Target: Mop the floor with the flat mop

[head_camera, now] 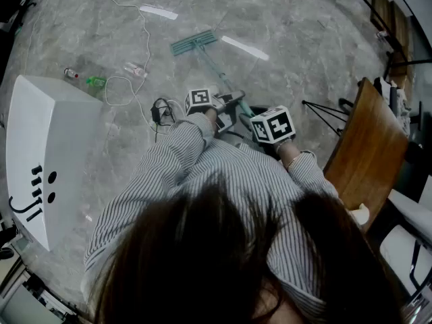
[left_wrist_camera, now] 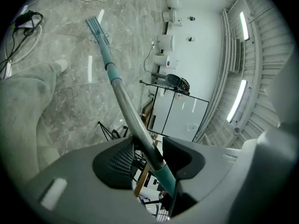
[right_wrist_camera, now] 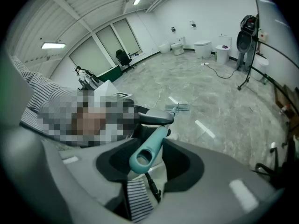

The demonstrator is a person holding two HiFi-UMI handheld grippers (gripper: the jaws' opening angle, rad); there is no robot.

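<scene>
Mop (head_camera: pixel 217 71) is out in front of the person, head (head_camera: pixel 194 43) flat on the grey marble floor (head_camera: pixel 310 46), pole slanting back up to both tools. Left tool (left_wrist_camera: pixel 149 155): jaws clamped on the metal pole (left_wrist_camera: pixel 122 99), right where the teal grip (left_wrist_camera: pixel 166 177) begins. Right tool (right_wrist_camera: pixel 147 154): jaws closed on the teal grip near its end, hang hole (right_wrist_camera: pixel 141 158) facing the camera. Right tool sits further up the handle than the left.

Containers: three small bottles lie on the floor left of the mop head: red-capped (head_camera: pixel 71 73), green (head_camera: pixel 96 82), clear (head_camera: pixel 135 69). Contents can't be made out. White cable (head_camera: pixel 145 32) loops past them. Black adapter (head_camera: pixel 160 111) lies near the left tool. White box (head_camera: pixel 40 147) stands at the left, closed side up. Wooden counter (head_camera: pixel 368 154) is at the right.
</scene>
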